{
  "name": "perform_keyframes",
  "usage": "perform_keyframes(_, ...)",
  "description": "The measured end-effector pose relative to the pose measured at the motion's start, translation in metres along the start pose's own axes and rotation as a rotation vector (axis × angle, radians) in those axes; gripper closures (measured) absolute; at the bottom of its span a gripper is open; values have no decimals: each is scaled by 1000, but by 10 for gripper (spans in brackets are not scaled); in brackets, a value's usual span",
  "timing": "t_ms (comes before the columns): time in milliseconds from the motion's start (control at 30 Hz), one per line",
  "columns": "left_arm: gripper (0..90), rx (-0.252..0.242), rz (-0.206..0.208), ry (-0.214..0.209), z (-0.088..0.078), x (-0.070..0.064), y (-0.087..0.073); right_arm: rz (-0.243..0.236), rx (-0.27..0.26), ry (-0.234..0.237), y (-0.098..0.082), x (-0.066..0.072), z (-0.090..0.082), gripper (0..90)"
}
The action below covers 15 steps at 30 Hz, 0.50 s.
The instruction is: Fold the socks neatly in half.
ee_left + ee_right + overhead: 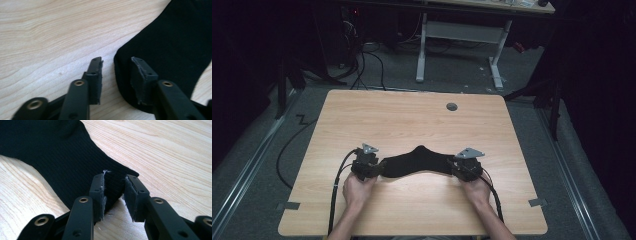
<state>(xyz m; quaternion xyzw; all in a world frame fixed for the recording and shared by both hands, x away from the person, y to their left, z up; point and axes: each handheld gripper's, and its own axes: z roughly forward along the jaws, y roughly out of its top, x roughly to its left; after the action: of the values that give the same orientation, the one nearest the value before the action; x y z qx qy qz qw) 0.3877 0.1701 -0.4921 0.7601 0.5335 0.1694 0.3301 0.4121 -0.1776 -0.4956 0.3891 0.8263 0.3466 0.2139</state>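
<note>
A pale wooden table (412,115) takes up most of the high view, standing on grey carpet with a second desk (462,30) beyond it in the dark. Near the table's front edge lies a black sock (414,161), stretched flat across the person's side with a small hump at its middle, one end toward each hand. The left gripper (371,167) sits at the sock's left end, held in the left hand (357,189). In the left gripper view its jaws stand apart, about half open: one fingertip (96,67) hangs over bare wood just beside the rounded end of the sock (170,45), the other over the cloth, and neither seems to press on it. The right gripper (460,167), in the right hand (476,190), is at the other end. In the right gripper view its jaws straddle the ribbed cuff edge (113,183), part closed, with the cloth between them; whether the pads actually pinch it is hard to tell from this angle.
</note>
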Motion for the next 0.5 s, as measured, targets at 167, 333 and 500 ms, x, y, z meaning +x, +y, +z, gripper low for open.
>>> perform_keyframes(167, 674, -8, 0, -32, 1, 0, -4, -10, 0, -10, 0, 1, 0, 693)
perform_keyframes(333, 821, -13, 17, -60, 1, -1, -4, -6, -2, -10, 0, 2, 1, 693)
perform_keyframes(500, 855, -35, 31, -55, -3, -3, -3, -10, 0, -12, 0, 2, 1, 693)
